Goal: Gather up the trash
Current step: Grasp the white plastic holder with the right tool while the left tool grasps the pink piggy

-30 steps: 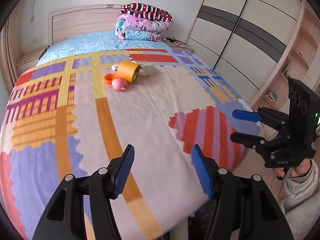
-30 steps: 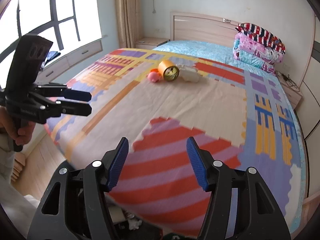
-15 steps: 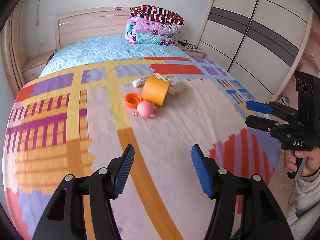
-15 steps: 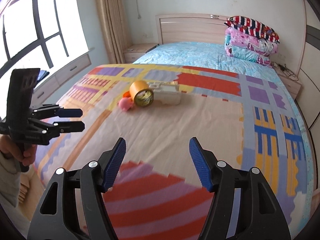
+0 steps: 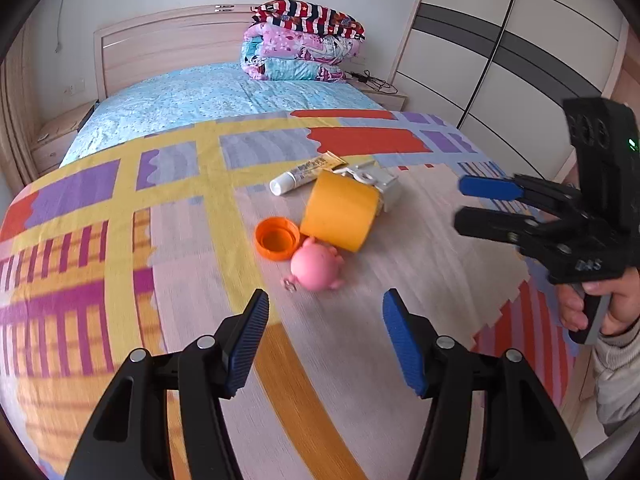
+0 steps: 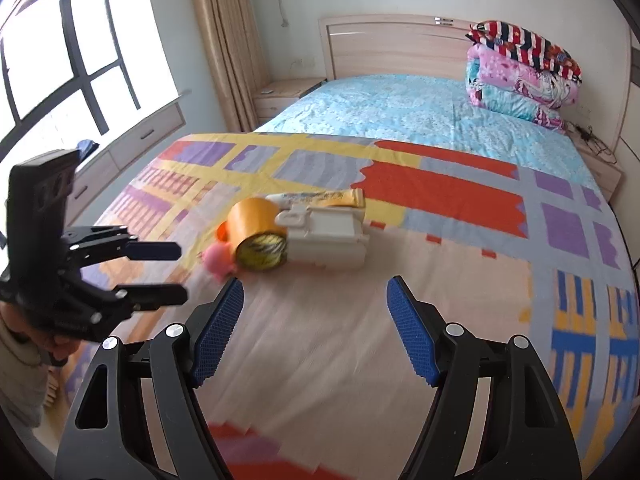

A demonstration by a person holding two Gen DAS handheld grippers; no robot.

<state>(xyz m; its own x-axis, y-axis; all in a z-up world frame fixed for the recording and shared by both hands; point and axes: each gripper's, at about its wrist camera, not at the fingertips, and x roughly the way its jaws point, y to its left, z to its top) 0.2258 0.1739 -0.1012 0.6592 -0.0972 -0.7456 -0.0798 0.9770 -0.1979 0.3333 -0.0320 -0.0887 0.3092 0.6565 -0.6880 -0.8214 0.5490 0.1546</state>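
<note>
Trash lies clustered on the bed (image 5: 168,264) ahead of both empty, open tongs.
Left gripper (image 5: 322,338) faces the pink toy (image 5: 316,268); right gripper (image 6: 314,330), jaws just widened, faces the white box (image 6: 328,236); orange cup (image 5: 340,210) half-hides it.

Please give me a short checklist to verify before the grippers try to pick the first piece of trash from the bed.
1. Left gripper has open, empty jaws: ok.
2. Right gripper has open, empty jaws, which have just been opening: ok.
3. The pile is in view of both cameras: orange cup, orange lid, pink toy, tube, white box: ok.
4. A gripper has reached an item: not ok, both hang short of the pile with bare blanket between.
5. Items lie apart for a clean grasp: not ok, they are crowded together and several seem to touch.
6. A trash container is in view: not ok, none in either view.
</note>
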